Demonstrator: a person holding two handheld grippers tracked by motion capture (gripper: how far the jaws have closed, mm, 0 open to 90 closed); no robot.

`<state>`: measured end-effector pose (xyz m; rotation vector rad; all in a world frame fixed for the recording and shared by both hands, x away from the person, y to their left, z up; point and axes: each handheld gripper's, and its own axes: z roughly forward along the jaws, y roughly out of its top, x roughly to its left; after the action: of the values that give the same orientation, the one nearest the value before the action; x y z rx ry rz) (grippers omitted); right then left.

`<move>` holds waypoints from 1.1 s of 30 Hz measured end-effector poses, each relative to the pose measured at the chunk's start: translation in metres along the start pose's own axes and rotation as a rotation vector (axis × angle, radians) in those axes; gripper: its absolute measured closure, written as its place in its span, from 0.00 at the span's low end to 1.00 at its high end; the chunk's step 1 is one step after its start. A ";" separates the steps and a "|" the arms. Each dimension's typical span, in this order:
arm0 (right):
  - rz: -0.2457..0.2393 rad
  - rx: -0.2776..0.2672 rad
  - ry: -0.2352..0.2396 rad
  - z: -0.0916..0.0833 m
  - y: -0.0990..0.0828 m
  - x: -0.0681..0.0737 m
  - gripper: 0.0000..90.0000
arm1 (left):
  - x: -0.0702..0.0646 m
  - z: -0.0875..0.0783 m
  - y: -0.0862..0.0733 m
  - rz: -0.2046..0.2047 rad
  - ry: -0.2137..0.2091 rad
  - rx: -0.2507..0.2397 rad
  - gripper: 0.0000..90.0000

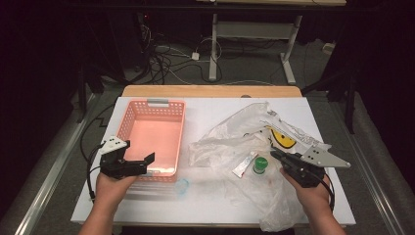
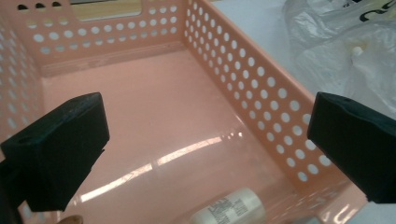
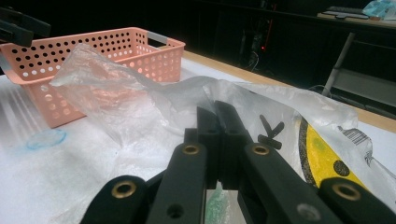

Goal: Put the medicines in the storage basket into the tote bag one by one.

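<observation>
small bottle cut off, label unreadable

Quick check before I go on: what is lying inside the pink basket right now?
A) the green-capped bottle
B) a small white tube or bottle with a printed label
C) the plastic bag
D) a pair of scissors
B: the left gripper view shows a small white labelled container on the floor of the pink basket, near its front wall, below the open left gripper.

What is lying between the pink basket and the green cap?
In the high view, crumpled clear plastic bag and a small white tube lie between the basket and the cap.
</observation>
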<state>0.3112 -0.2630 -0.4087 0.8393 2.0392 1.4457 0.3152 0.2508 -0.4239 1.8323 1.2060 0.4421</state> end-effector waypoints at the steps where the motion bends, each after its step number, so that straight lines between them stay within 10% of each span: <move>1: 0.000 0.000 0.000 0.000 0.000 0.000 1.00 | 0.002 -0.001 0.000 -0.001 0.007 0.003 0.00; 18: -0.003 0.004 -0.002 -0.001 -0.001 0.000 1.00 | 0.007 -0.002 0.000 -0.018 0.002 0.039 0.01; 33: 0.000 0.021 0.003 0.001 -0.003 0.000 1.00 | -0.012 0.004 0.014 -0.017 -0.007 0.127 0.57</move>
<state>0.3111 -0.2631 -0.4122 0.8464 2.0604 1.4288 0.3202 0.2364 -0.4129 1.9276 1.2693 0.3566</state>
